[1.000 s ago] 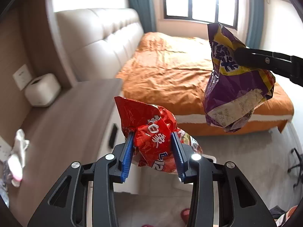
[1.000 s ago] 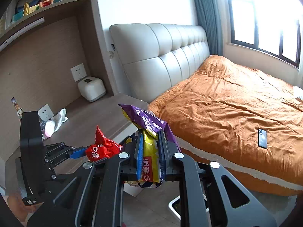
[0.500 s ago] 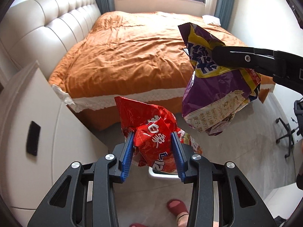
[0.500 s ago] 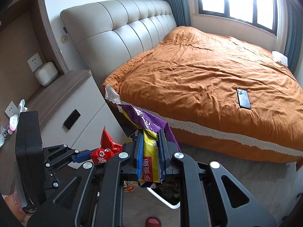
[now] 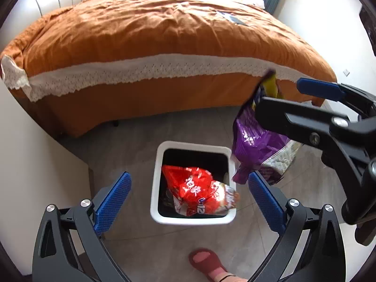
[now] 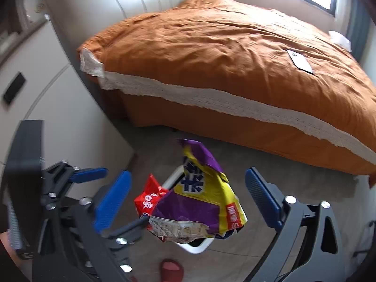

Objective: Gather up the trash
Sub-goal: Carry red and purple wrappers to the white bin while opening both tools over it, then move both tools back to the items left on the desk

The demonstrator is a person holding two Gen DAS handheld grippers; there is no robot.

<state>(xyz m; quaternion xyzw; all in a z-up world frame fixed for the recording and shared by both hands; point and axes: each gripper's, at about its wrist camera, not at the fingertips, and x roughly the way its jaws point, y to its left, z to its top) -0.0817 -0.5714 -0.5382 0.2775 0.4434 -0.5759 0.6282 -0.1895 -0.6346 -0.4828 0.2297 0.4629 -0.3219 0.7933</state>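
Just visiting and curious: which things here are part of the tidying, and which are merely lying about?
Part of the job:
red snack bag
purple snack bag
white bin
left gripper
right gripper

Just lying about:
bed
phone
red slipper

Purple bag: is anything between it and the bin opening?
Nothing solid blocks it. The purple bag is loose between the open right gripper's fingers, over the right rim of the bin. The red bag already lies inside the bin, with dark space left behind it. The left gripper is open above.
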